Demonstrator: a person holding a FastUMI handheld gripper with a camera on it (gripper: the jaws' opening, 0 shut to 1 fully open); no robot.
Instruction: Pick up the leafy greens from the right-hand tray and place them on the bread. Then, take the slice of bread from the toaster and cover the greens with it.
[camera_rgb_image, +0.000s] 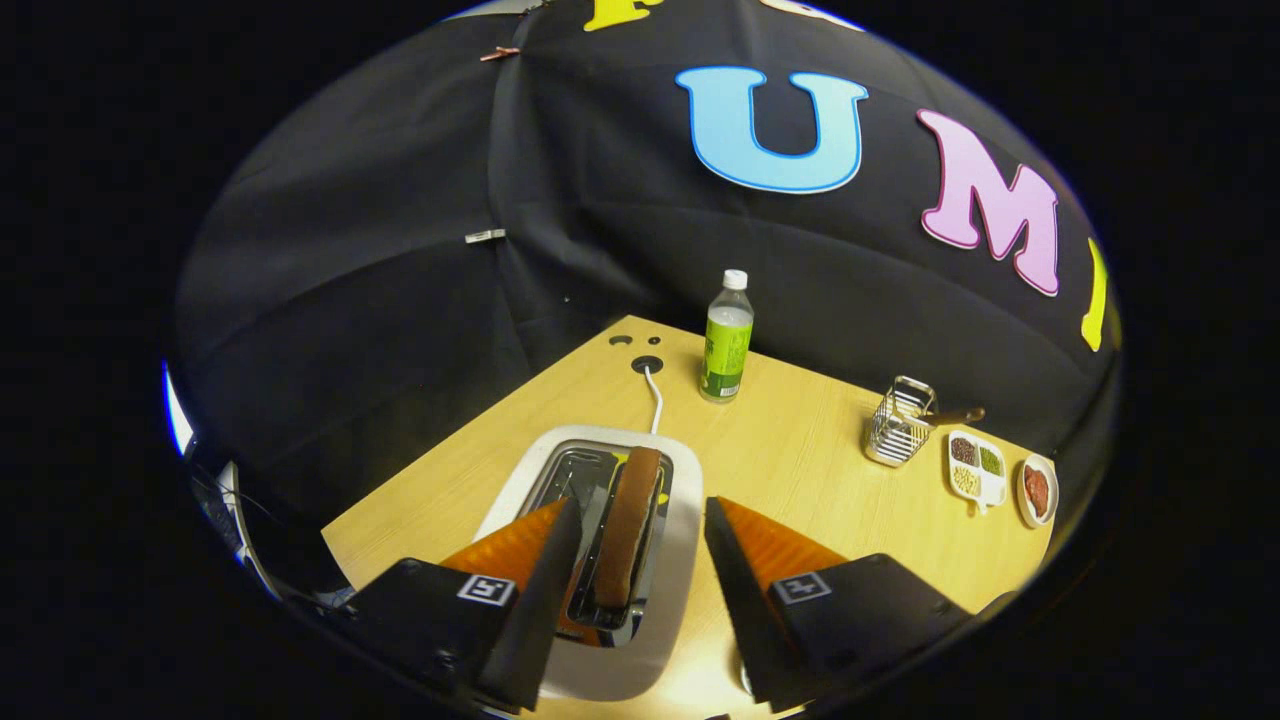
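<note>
between your wide-open, empty gripper (640, 520) the bread (628, 525) stands on edge in the toaster (680, 560); close off-centre and you may tilt or jam it.

The gripper (642, 505), lower centre of the frame, has two wedge-shaped fingers (545, 575), spread apart, on black mounts (415, 615) bearing square markers (486, 589).

The surface (800, 450) looks like pale matt wood; the toaster (680, 530) has a glossy white shell and shiny metal slots; the bottle (727, 340) is clear plastic.
</note>
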